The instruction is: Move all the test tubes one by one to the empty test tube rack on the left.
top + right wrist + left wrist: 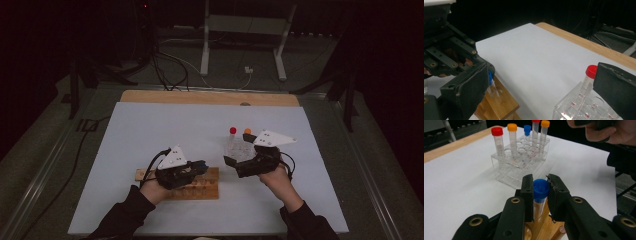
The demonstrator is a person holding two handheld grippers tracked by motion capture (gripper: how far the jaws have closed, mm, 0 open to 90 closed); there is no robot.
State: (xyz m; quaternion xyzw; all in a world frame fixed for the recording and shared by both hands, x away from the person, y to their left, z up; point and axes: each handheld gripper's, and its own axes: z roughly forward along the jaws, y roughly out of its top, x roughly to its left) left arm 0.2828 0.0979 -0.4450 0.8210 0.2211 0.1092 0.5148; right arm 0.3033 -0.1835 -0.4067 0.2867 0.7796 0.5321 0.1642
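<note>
The left gripper, jaws clamped on a blue-capped tube, seats it in the wooden rack at six o'clock; the right gripper, jaws apart, steadies the clear rack.

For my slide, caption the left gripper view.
Left gripper clamps a blue-capped tube over the wooden rack, clear tube rack behind.

blue-capped tube | clear, upright | in wooden rack | clamped at cap
</note>
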